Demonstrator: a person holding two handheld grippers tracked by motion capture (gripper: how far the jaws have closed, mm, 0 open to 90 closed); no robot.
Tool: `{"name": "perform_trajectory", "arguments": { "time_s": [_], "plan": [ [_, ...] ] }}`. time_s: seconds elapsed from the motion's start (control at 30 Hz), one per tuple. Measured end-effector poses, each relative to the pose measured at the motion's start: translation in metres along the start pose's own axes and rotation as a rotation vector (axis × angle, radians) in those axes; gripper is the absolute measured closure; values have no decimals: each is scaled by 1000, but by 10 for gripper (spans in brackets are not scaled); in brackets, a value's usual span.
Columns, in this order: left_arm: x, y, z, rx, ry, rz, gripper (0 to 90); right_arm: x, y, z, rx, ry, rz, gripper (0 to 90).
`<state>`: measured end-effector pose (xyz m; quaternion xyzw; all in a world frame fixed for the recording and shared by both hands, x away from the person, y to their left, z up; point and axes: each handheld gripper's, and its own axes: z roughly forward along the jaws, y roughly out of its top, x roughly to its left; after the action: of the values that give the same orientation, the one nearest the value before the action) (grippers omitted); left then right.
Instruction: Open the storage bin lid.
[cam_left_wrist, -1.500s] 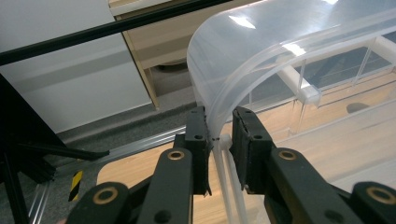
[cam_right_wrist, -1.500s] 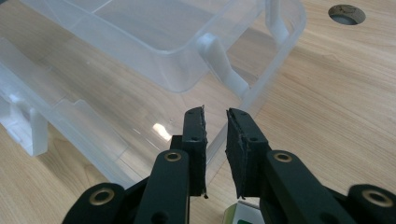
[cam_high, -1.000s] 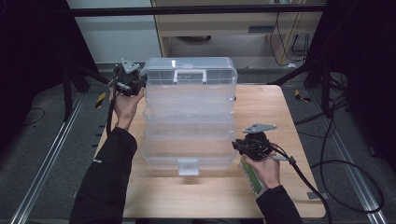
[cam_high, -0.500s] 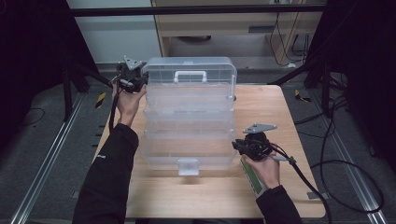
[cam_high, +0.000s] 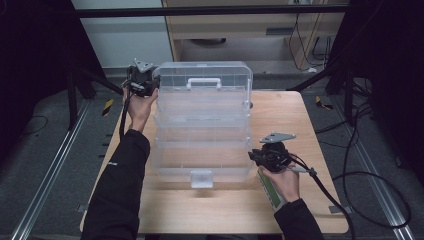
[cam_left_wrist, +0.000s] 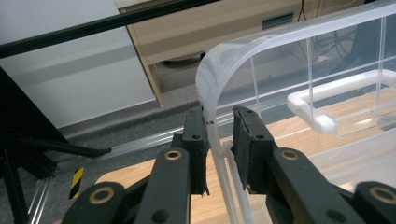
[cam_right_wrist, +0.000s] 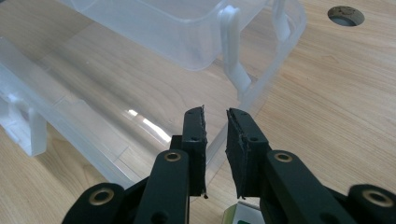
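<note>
Left hand-held gripper (cam_left_wrist: 218, 126) clamps the clear organizer box's (cam_high: 202, 115) far lid edge; right hand-held gripper (cam_right_wrist: 215, 122) clamps its near wall.

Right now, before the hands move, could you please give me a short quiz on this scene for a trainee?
1. What lies between the jaws of the left gripper?
2. True or false: the handle on the lid is black.
3. Where on the box is the right gripper? A) at the far left corner B) at the near right side C) on the front latch

Key: 1. The lid's edge. 2. False, it is white. 3. B.
</note>
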<state>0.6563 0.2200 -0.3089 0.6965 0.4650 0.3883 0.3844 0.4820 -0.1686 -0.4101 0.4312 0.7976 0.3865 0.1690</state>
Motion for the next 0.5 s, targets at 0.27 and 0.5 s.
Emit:
{"name": "perform_trajectory", "arguments": {
  "time_s": [0.27,0.5],
  "plan": [
    [-1,3,8,25,13,15,741,0,0,0,-2,-1,1,774],
    [0,3,12,25,17,12,741,0,0,0,-1,-2,2,774]
  ]
}}
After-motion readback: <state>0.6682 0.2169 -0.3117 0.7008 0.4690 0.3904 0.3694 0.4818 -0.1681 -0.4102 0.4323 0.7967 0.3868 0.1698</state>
